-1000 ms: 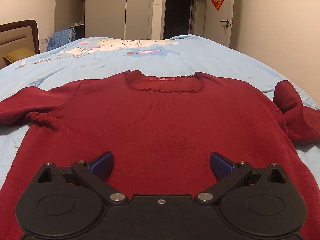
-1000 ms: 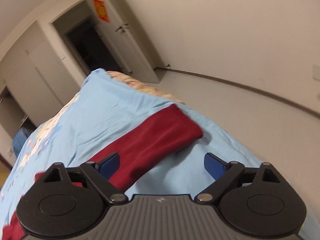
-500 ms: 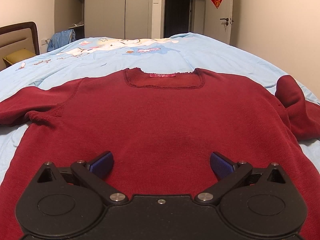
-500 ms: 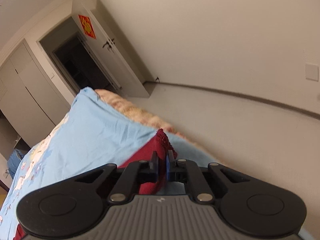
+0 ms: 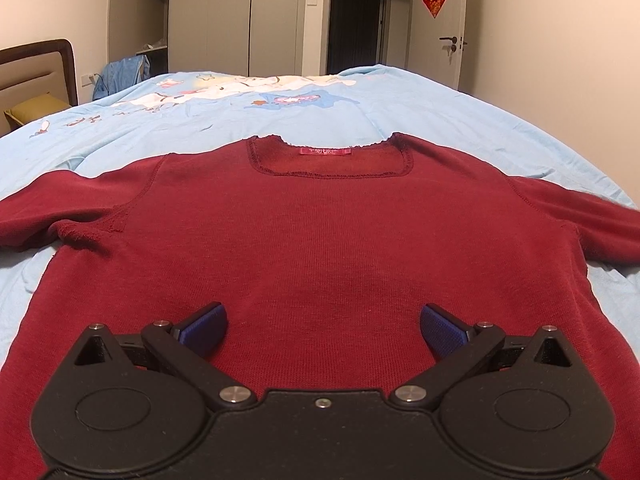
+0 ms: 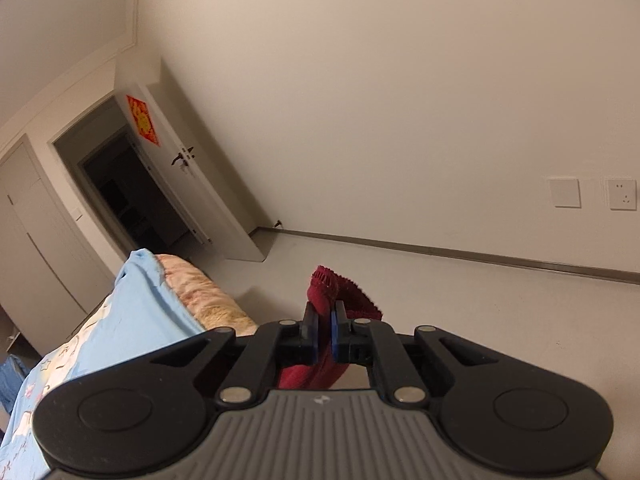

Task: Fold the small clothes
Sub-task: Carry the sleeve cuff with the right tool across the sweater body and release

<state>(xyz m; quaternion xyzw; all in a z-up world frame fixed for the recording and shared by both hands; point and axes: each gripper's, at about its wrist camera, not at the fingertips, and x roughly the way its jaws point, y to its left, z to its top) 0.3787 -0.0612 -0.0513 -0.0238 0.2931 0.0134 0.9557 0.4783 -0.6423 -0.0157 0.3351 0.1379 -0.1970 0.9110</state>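
Observation:
A dark red knit sweater [image 5: 320,240] lies flat, front up, on the light blue bedspread [image 5: 360,100], its square neckline with a pink label [image 5: 325,152] pointing away from me. My left gripper [image 5: 322,330] hovers open over the lower body of the sweater, blue pads wide apart, holding nothing. The sweater's left sleeve [image 5: 48,220] runs off to the left. My right gripper [image 6: 325,334] is shut on the cuff of the right sleeve [image 6: 340,292], lifted off the bed with the cuff sticking up between the pads.
The bed's right edge [image 6: 188,292] drops to a pale floor [image 6: 480,320]. A white wall with a socket [image 6: 622,199] is close on the right. An open doorway [image 5: 354,24], wardrobes [image 5: 208,20] and a headboard [image 5: 36,68] lie beyond.
The right gripper went from open over the sleeve cuff to shut on it, then lifted and pulled it outward past the bed edge; the sleeve now stretches out straighter. The left gripper barely moved.

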